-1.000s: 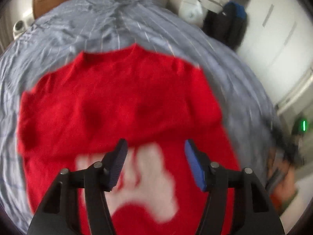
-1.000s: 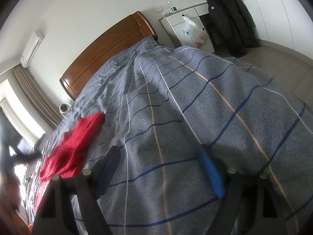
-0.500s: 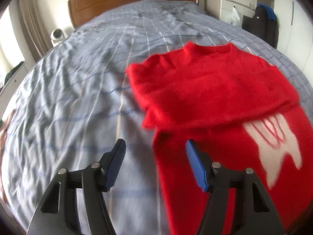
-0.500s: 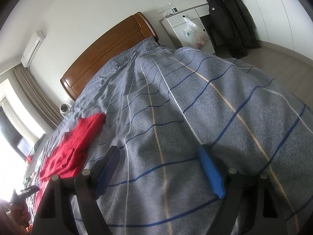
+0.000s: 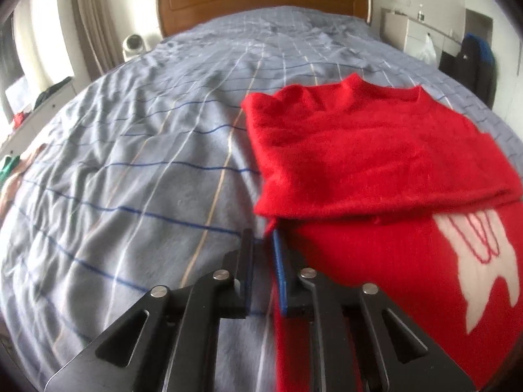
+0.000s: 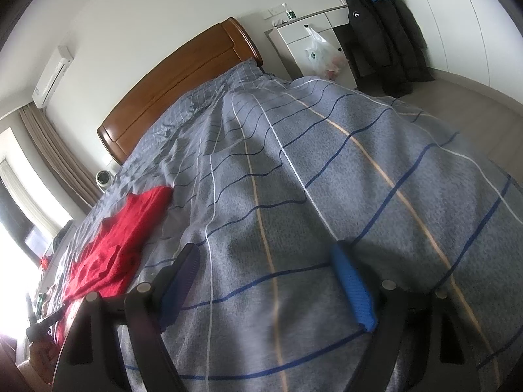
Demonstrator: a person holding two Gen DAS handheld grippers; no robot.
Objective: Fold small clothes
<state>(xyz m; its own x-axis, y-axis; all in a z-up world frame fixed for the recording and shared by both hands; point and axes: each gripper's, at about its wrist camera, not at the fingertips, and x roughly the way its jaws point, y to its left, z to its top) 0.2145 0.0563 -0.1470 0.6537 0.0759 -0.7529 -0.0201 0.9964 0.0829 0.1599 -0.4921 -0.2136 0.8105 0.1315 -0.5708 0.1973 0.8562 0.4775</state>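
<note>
Spread over a striped bed, the red sweater fills the frame's right — soft, limp knit, best pinched at an edge — where the left gripper has just closed its jaws on its side edge, while the right gripper gapes empty.

Wooden headboard, white walls, curtained window, white dresser
</note>
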